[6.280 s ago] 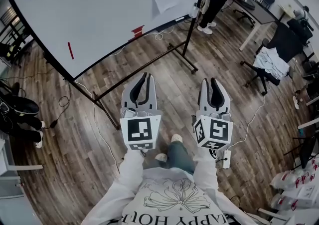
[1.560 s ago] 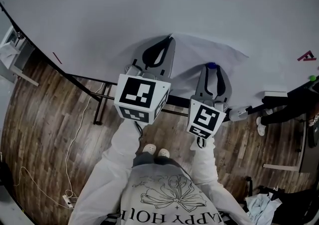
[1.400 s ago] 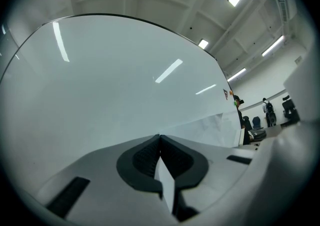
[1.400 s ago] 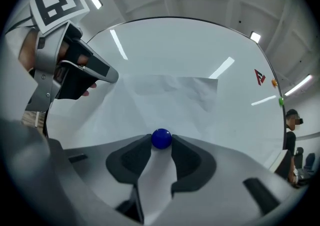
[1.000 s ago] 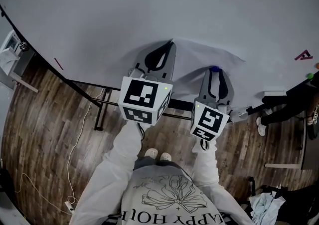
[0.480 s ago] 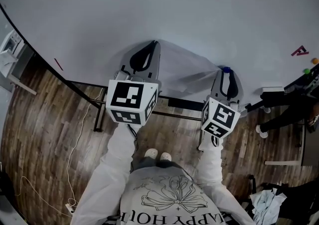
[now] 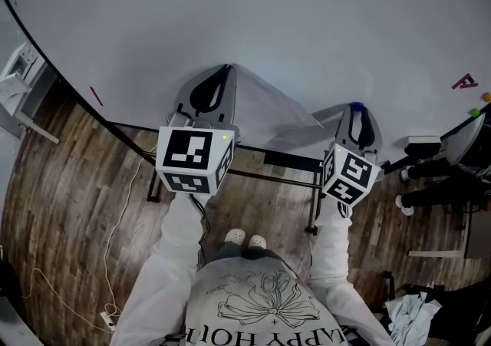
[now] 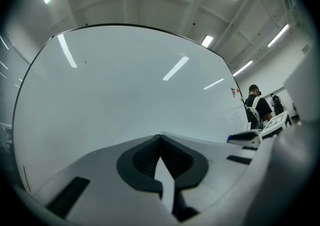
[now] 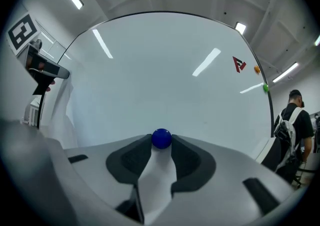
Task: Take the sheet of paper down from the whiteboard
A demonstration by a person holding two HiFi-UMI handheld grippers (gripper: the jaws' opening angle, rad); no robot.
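So the left tongs [image 8: 160, 139] are clamped fully together, pinching a corner of the sheet of paper [image 7: 272, 110]. In the left gripper view a sliver of white shows between the dark pads. In the head view the sheet hangs off those tips and trails toward 4 o'clock in front of the lower part of the whiteboard [image 7: 307, 22], a bit crumpled. Its far end stops just short of the right tongs [image 7: 355, 109]. No idea if any of it touches the board, the views don't settle that. The right tongs are gripping a little round blue magnet [image 9: 161, 138] right at their tips, one pad on each side of it, held up close to the board. Both point level at the board, left one at about 10 o'clock from the person's shoes, right one at about 1 o'clock. In the right gripper view a red logo mark [image 9: 239, 63] sits at 1 o'clock on the board, with an orange dot [image 9: 257, 69] and a green dot [image 9: 265, 87] beside it. Wood floor [image 7: 77, 206] underneath.
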